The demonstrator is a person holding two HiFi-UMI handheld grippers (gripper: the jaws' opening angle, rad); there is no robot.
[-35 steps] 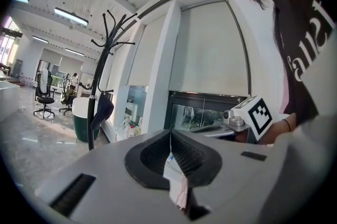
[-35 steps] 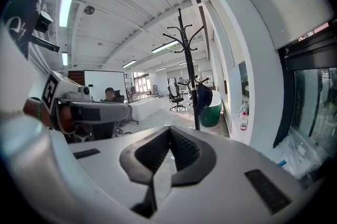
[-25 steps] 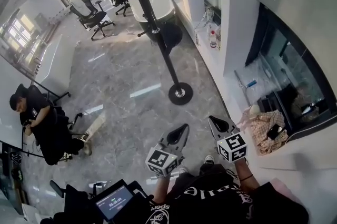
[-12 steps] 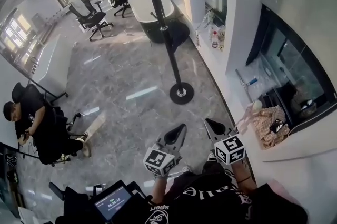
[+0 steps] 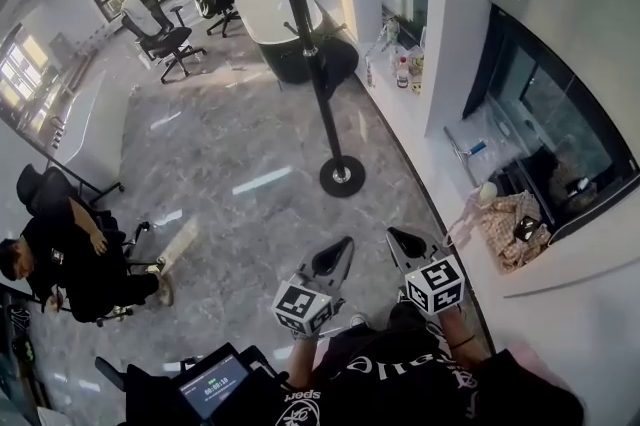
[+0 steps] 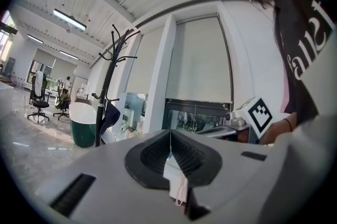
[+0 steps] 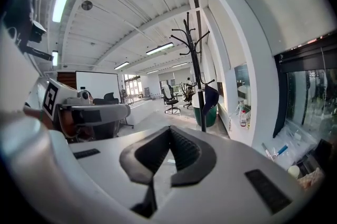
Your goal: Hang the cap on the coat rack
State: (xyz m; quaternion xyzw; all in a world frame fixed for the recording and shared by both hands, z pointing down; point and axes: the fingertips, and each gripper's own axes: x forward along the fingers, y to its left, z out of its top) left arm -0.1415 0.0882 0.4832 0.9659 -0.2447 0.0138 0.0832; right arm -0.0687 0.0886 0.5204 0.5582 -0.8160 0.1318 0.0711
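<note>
The black coat rack [image 5: 312,64] stands on the grey marble floor, its round base [image 5: 342,176] ahead of me. A dark blue cap [image 7: 210,97] hangs from a low hook on the pole; it also shows in the left gripper view [image 6: 110,115] and as a dark shape beside the pole [image 5: 338,62]. My left gripper [image 5: 338,256] and right gripper [image 5: 403,240] are held side by side close to my body, well short of the rack. Both are shut with nothing between their jaws [image 6: 170,136] [image 7: 169,131].
A white and green tub [image 5: 268,9] stands behind the rack, with office chairs [image 5: 160,34] beyond. A white ledge [image 5: 420,129] along the right wall carries bottles [image 5: 405,66] and a patterned cloth [image 5: 508,229]. A seated person [image 5: 70,264] is at the left; a small screen [image 5: 215,382] sits by my feet.
The view has drifted, so the rack and the seated person sit slightly differently in the frame. Both grippers stay shut and low near my body, barely moved.
</note>
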